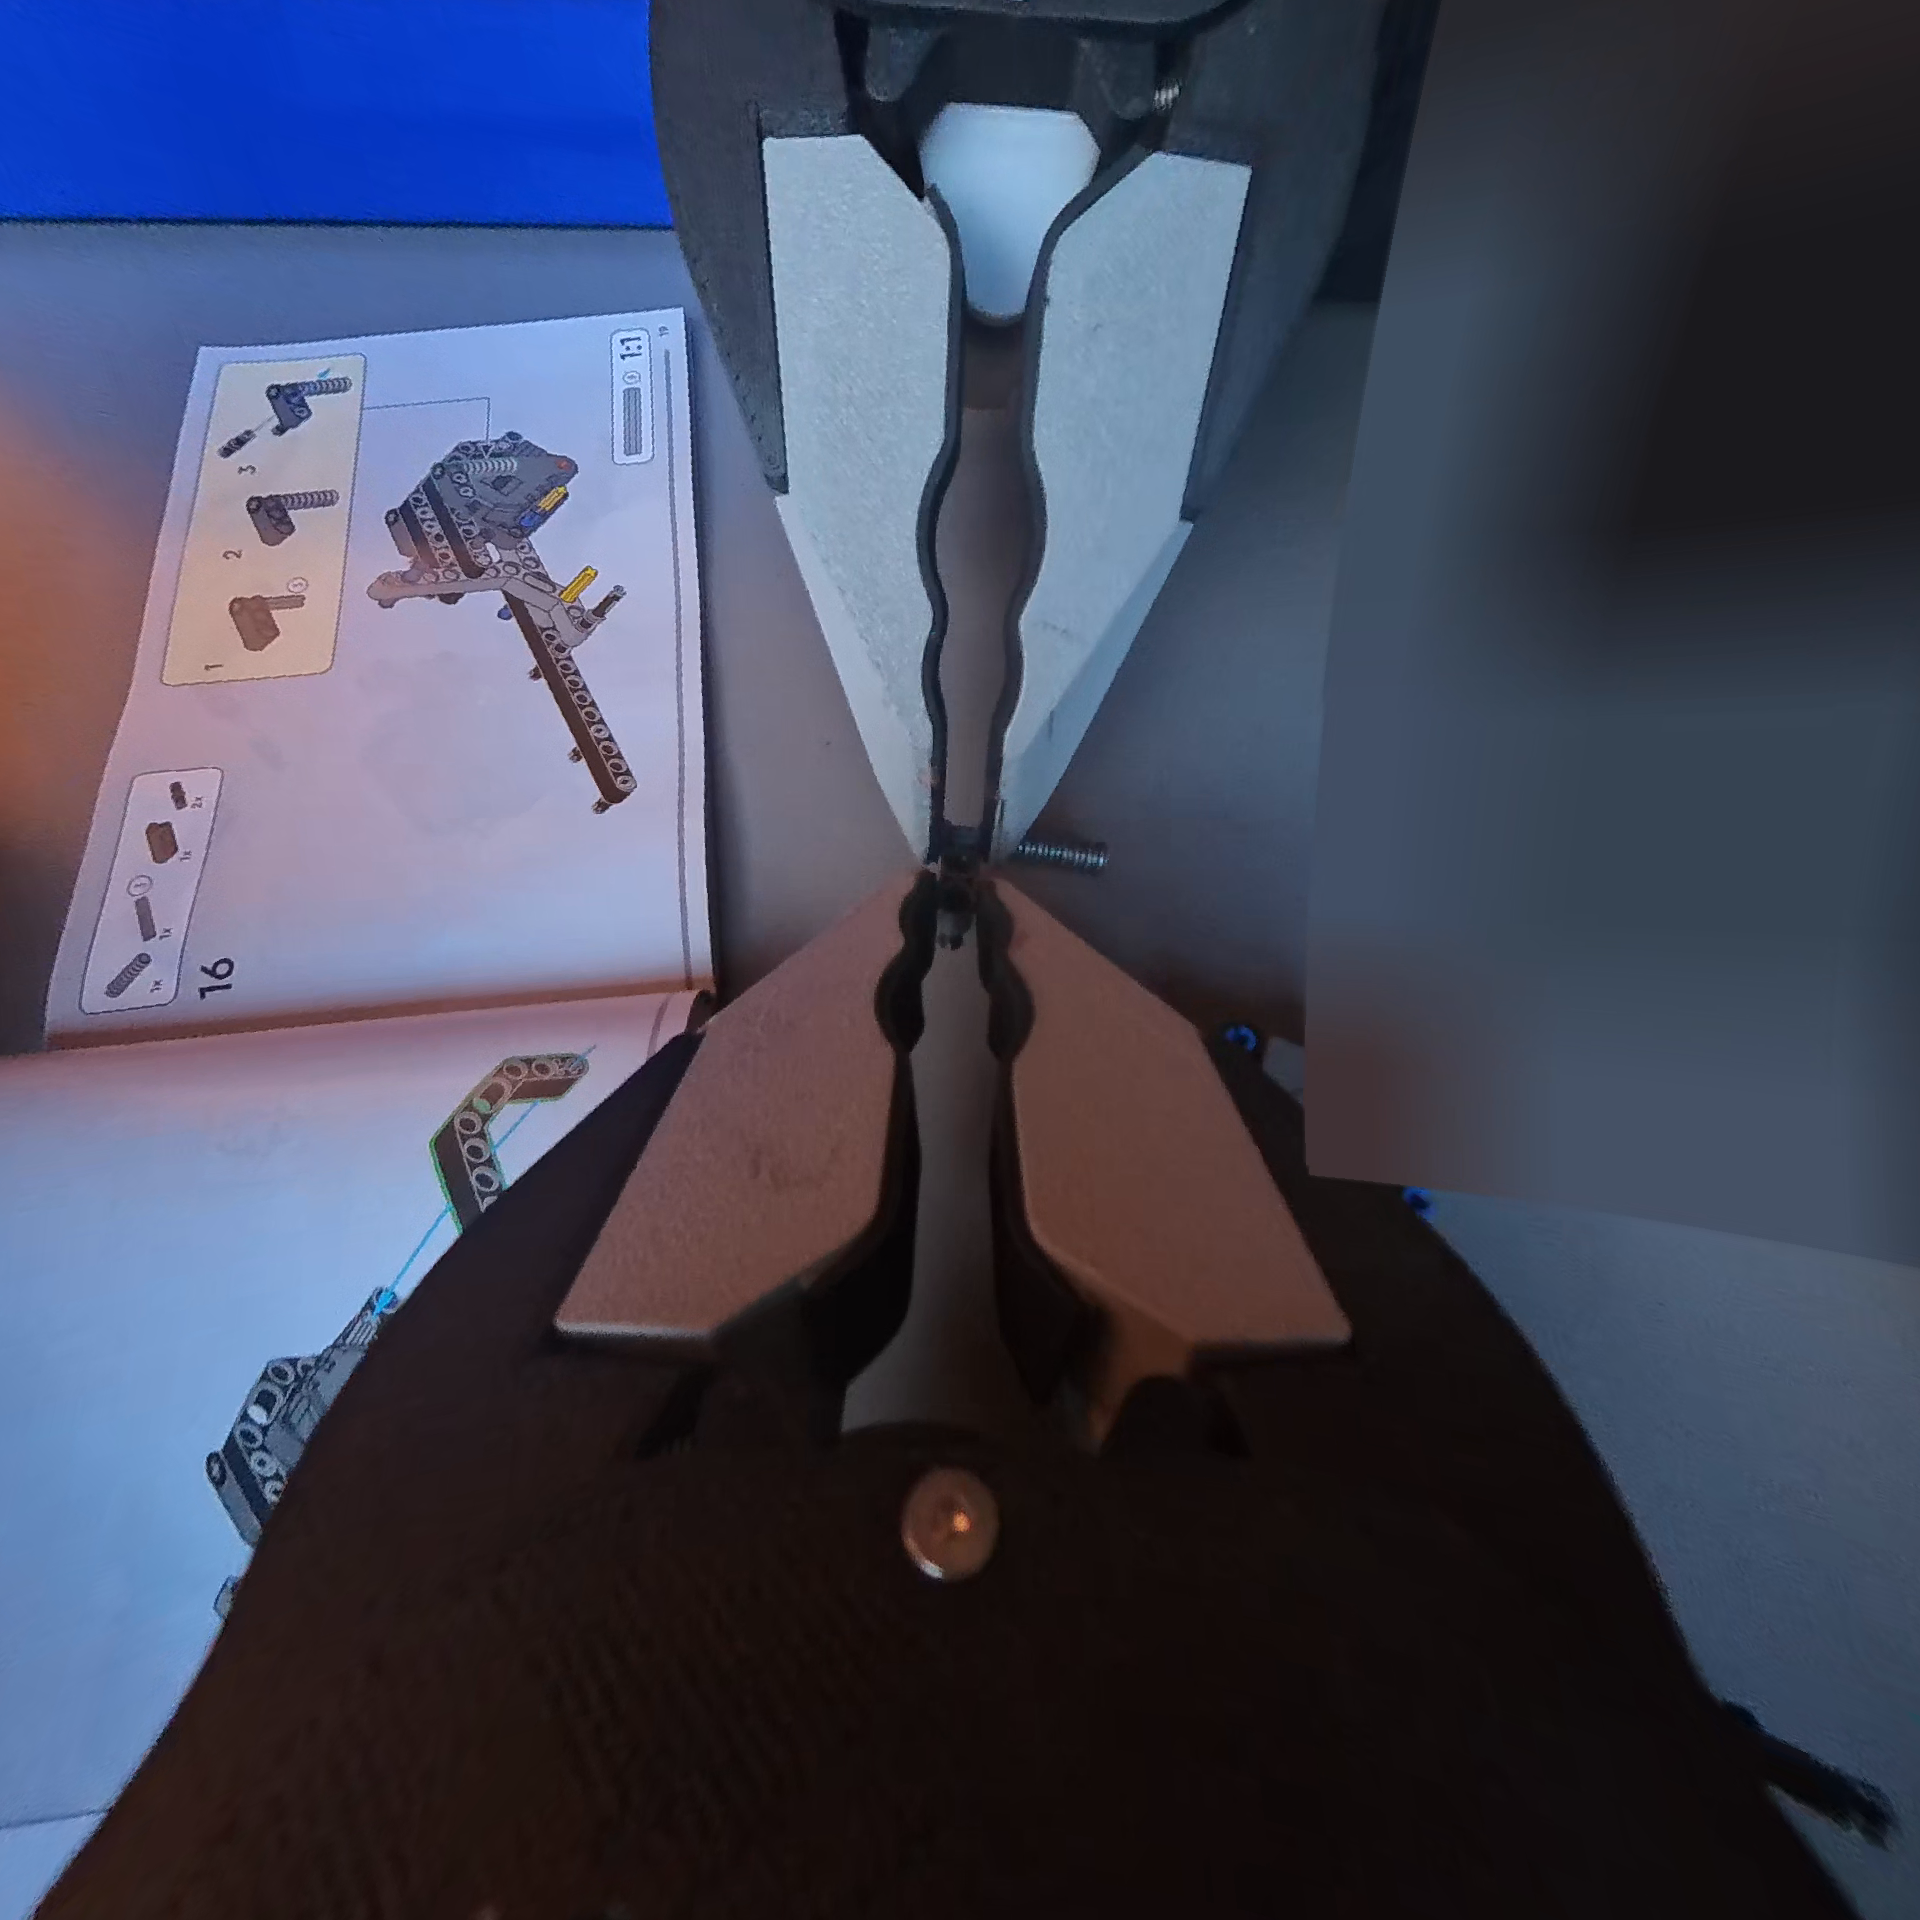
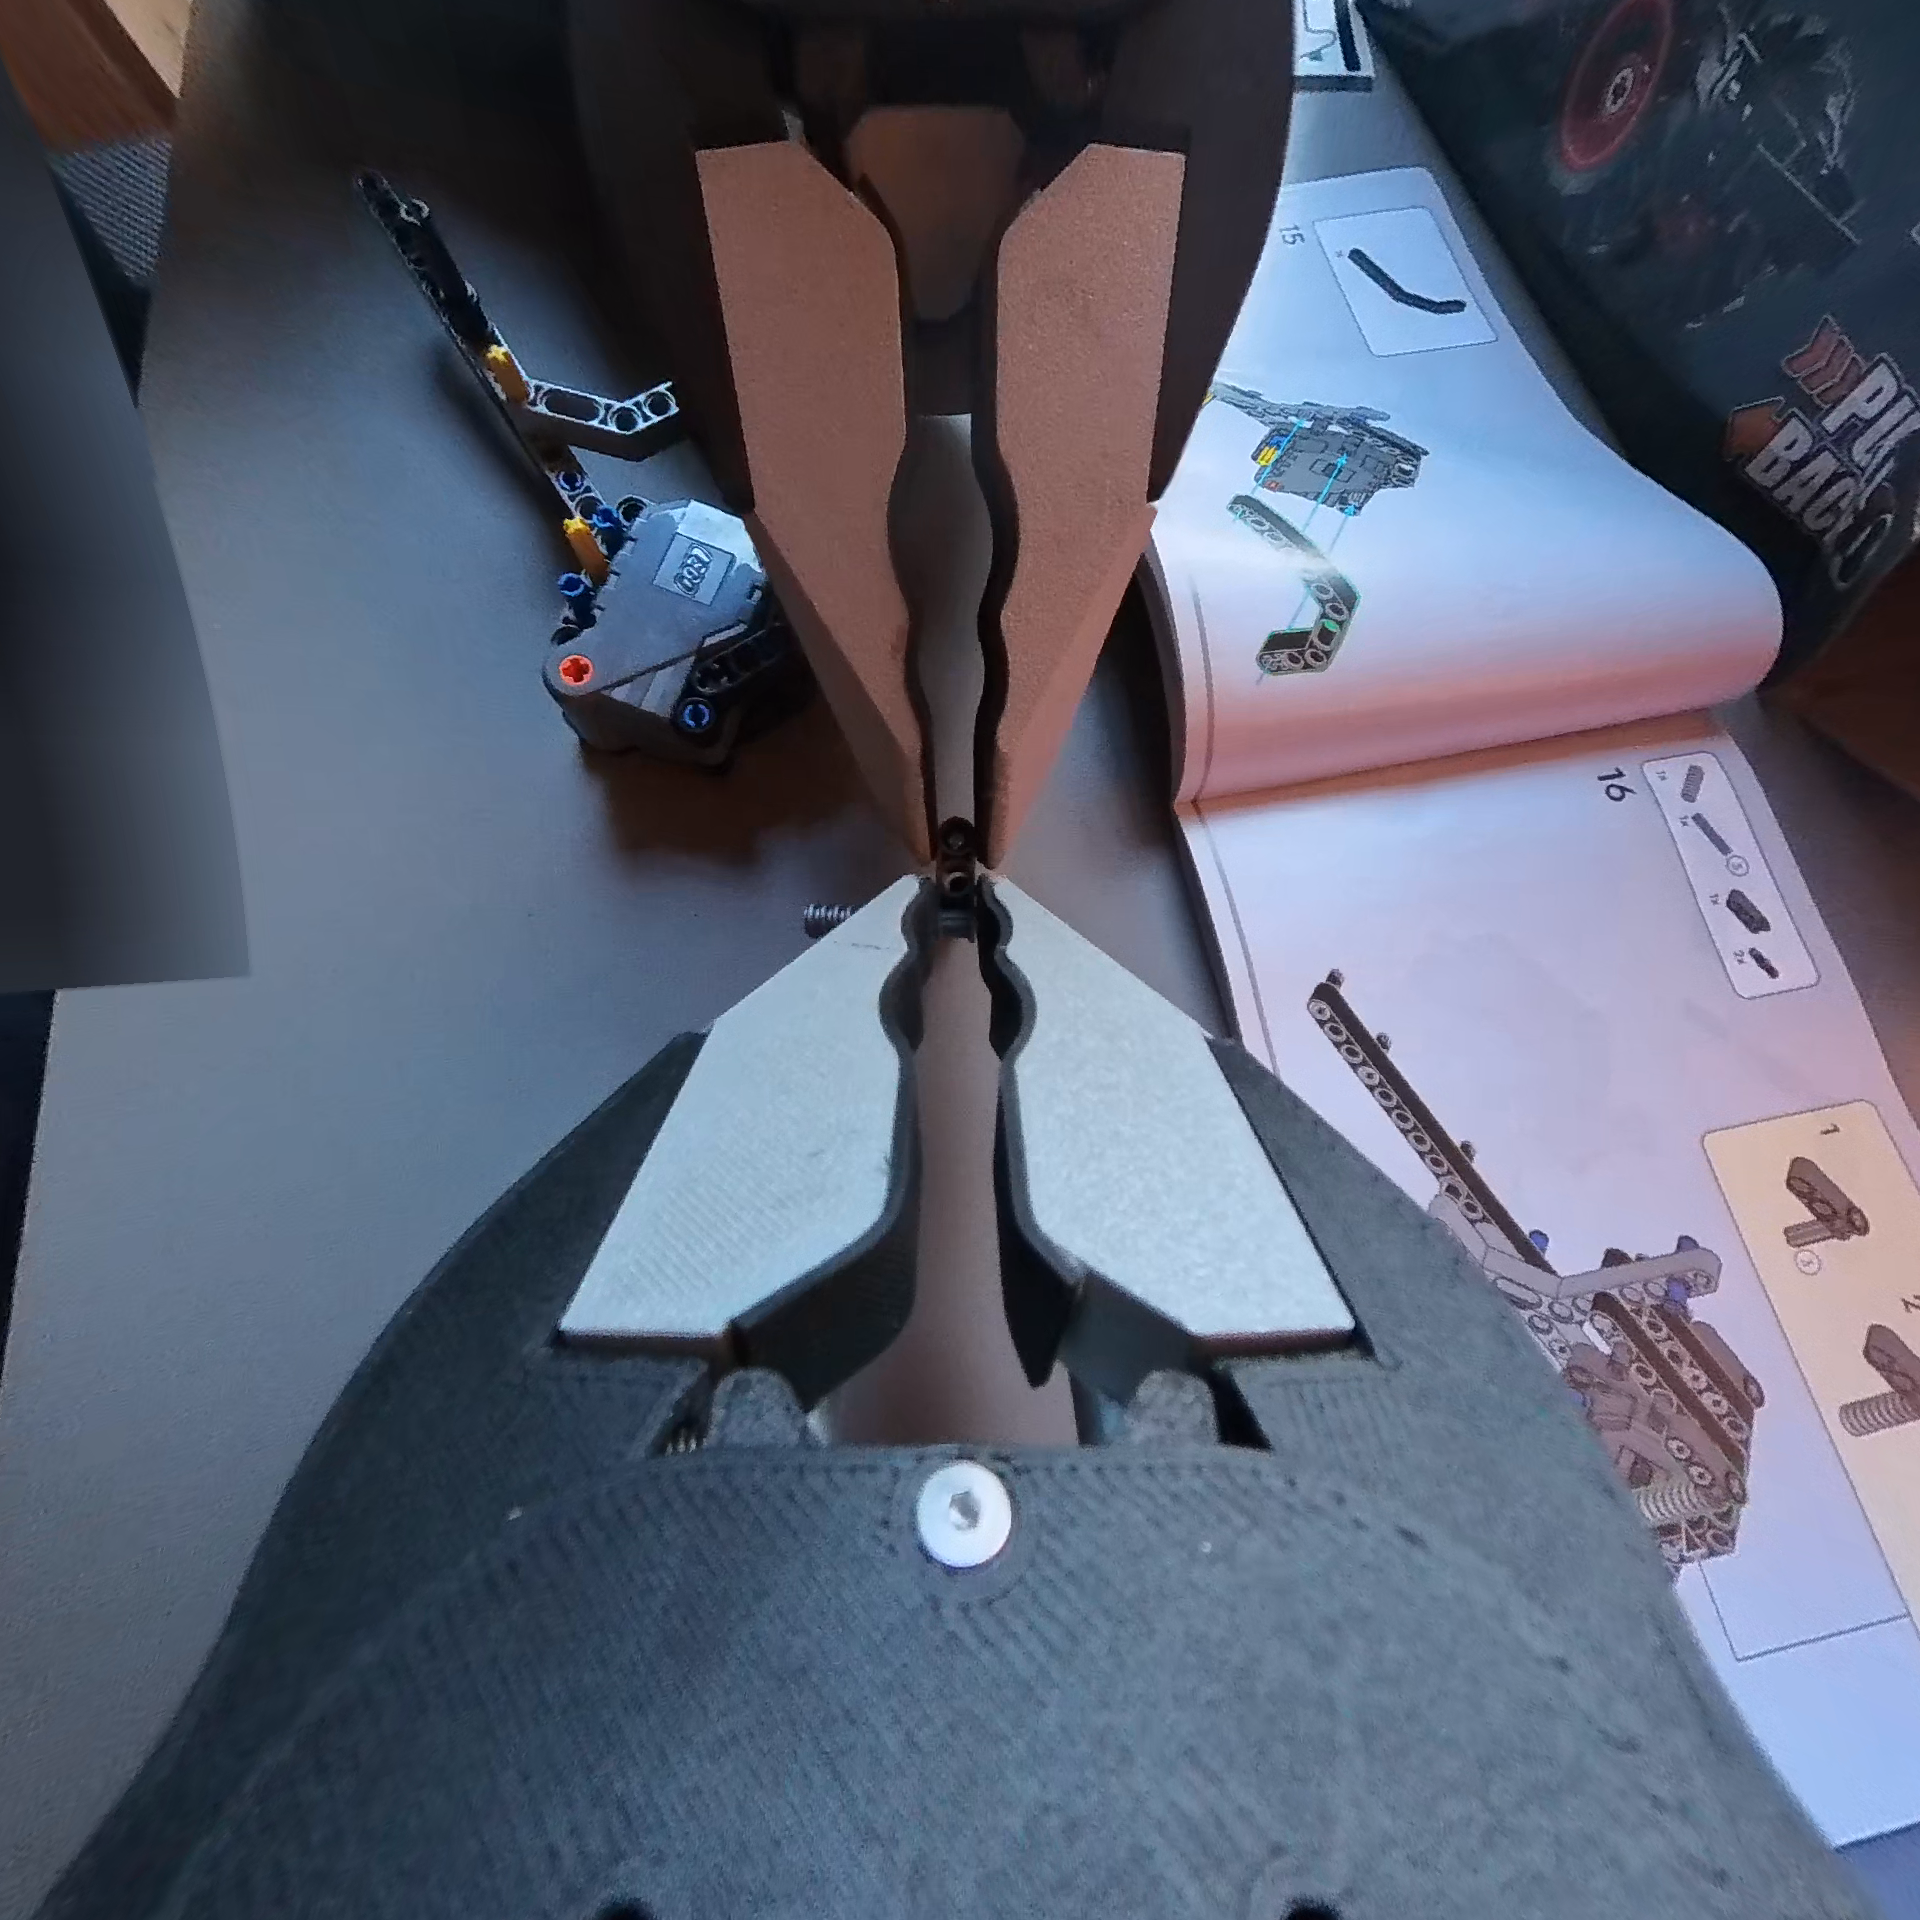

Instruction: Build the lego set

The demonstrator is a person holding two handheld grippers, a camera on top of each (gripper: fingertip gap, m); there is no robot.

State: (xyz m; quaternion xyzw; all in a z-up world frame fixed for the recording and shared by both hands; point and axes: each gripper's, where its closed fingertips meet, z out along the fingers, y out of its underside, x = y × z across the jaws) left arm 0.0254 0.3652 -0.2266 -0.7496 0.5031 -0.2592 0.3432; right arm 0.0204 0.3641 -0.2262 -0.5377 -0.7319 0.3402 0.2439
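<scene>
My left gripper (image 1: pixel 951 909), with brown fingers, and my right gripper (image 2: pixel 956 899), with grey fingers, meet tip to tip above the grey table (image 2: pixel 416 935). Each is shut on a small black lego piece; the left one's piece (image 2: pixel 956 834) and the right one's piece (image 2: pixel 956 902) touch end to end. In the left wrist view the right gripper (image 1: pixel 966 821) comes in from above, with the black pieces (image 1: pixel 956 862) between the tips. A small dark spring (image 1: pixel 1060 854) lies on the table just beside the tips; it also shows in the right wrist view (image 2: pixel 826 914).
The partly built model (image 2: pixel 655 623), a grey block with a long black beam, lies on the table beyond the tips. The open instruction booklet (image 2: pixel 1455 935) lies to the right, and shows in the left wrist view (image 1: pixel 416 675). A dark set box (image 2: pixel 1714 260) stands at the far right. Left and right tips are no more than a few centimetres apart.
</scene>
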